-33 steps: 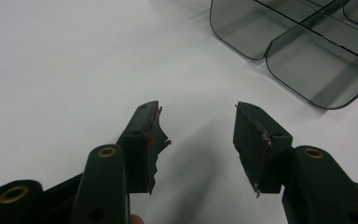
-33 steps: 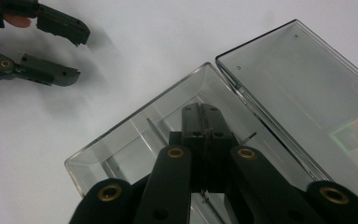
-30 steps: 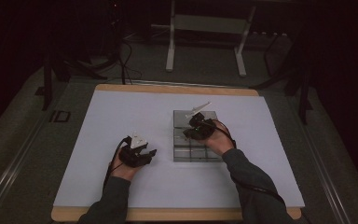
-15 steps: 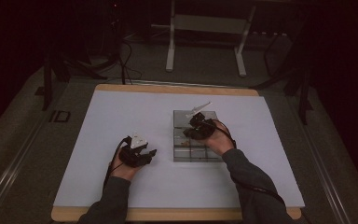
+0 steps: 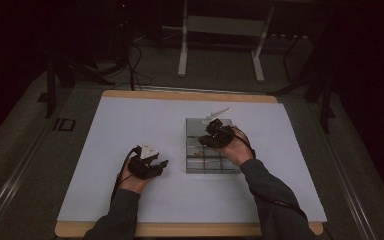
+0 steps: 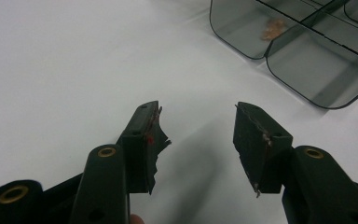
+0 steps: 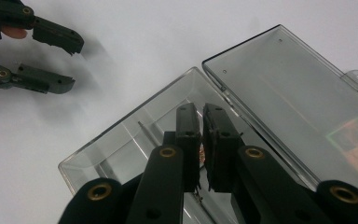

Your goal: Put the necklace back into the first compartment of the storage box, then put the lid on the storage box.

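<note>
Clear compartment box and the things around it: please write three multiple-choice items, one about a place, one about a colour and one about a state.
1. In the high view, where does the clear box lie?
A. to the left of the left gripper
B. to the right of the left gripper
C. on the floor

2. What colour is the table top?
A. white
B. red
C. green

3. How do the left gripper's jaws stand?
A. shut on a screw
B. open, with nothing between them
C. shut and empty

Answers:
1 B: the box sits on the table on the right side of that gripper.
2 A: the surface is plain white in every view.
3 B: the left gripper view shows a wide gap, with bare table behind it.
</note>
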